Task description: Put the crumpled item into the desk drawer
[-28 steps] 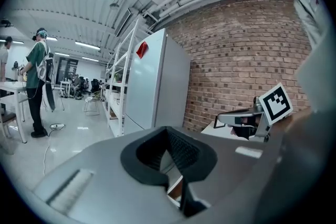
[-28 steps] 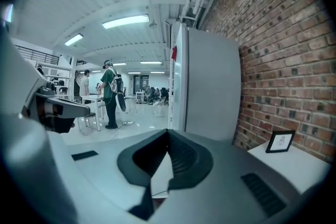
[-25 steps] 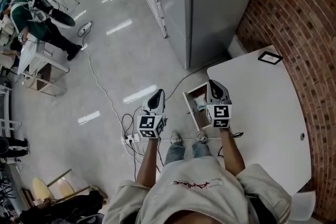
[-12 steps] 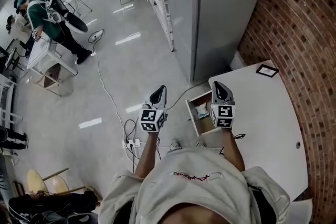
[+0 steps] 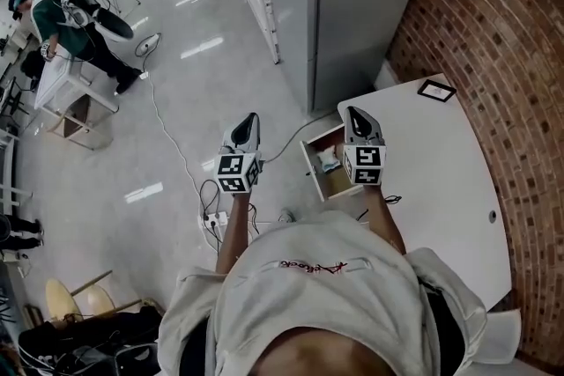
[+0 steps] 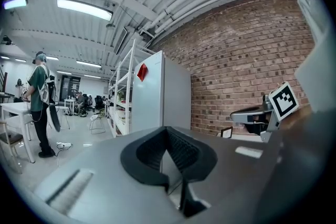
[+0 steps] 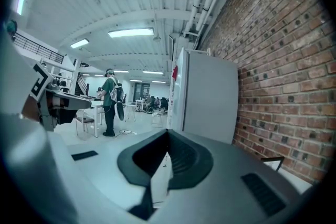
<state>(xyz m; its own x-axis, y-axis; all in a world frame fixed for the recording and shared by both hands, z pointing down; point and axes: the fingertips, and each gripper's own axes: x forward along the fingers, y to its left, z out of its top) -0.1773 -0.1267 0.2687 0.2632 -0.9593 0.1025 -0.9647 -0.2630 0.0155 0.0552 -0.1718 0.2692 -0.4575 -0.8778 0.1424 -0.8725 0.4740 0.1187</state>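
The desk drawer (image 5: 315,176) stands pulled open at the left edge of the white desk (image 5: 441,172). A pale crumpled item (image 5: 328,158) lies inside it. My right gripper (image 5: 355,114) is held above the drawer's right side, jaws shut with nothing between them; in the right gripper view (image 7: 168,135) it points level into the room. My left gripper (image 5: 249,120) is over the floor left of the drawer, also shut and holding nothing; the left gripper view (image 6: 168,131) shows its jaws meeting, with the right gripper off to the side.
A tall grey cabinet (image 5: 352,4) stands behind the desk against a brick wall (image 5: 493,31). A small black frame (image 5: 436,90) lies on the desk's far corner. A power strip with cables (image 5: 211,220) lies on the floor. A person (image 5: 53,13) stands far left by tables.
Both grippers have shifted a little up and left in the head view, still side by side. The crumpled item stays in the open drawer. Both jaws remain shut.
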